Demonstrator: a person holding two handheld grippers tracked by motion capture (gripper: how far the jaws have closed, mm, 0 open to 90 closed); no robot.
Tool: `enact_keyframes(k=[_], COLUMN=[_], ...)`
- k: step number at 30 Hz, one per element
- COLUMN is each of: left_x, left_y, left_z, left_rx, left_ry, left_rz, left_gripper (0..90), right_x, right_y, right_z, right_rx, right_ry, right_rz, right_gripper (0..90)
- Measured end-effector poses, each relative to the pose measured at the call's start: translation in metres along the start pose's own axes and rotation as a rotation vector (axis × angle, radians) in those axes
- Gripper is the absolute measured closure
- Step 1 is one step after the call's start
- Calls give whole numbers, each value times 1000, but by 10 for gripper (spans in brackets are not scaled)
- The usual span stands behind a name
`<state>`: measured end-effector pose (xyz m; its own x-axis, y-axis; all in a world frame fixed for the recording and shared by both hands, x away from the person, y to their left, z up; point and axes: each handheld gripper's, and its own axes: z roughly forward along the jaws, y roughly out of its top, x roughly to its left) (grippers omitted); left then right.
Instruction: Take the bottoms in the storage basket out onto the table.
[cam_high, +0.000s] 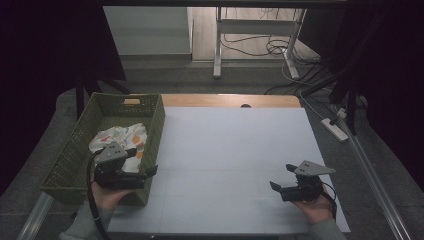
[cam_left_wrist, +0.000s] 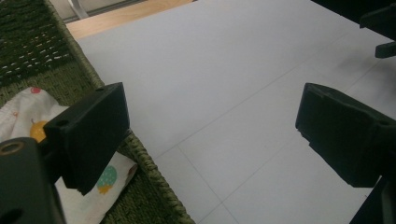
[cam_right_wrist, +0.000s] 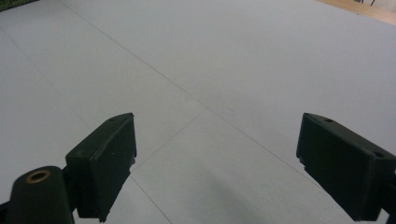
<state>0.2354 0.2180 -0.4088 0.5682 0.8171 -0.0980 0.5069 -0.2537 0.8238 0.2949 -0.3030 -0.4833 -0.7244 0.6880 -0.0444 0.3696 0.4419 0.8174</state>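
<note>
Item: cloth (cam_high: 121, 141), lying in basket (cam_high: 150, 107) at the table's left edge. Left gripper (cam_high: 142, 172) gaped empty over the basket's right wall; right gripper (cam_high: 282, 176) gaped empty near the table's front right corner. Risk I judged: left jaw snagging the weave, dragging the basket.

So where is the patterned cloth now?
In the high view, the cloth lies inside the green basket at the table's left, beside the left gripper.

White cloth (cam_high: 121, 140) with colourful fruit print, green woven basket (cam_high: 75, 150), black claws.
</note>
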Motion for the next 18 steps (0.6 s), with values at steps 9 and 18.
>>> enact_keyframes(k=[9,18], left_x=[6,16], left_y=[7,14], left_z=[-2,-2], left_rx=[-8,-8], left_ry=[17,29], left_rz=[2,-6], left_gripper=[98,100], right_x=[-1,-1], right_y=[-1,-2], right_z=[1,2], right_rx=[10,17], right_ry=[-1,-3], right_rz=[3,3], right_gripper=[125,125])
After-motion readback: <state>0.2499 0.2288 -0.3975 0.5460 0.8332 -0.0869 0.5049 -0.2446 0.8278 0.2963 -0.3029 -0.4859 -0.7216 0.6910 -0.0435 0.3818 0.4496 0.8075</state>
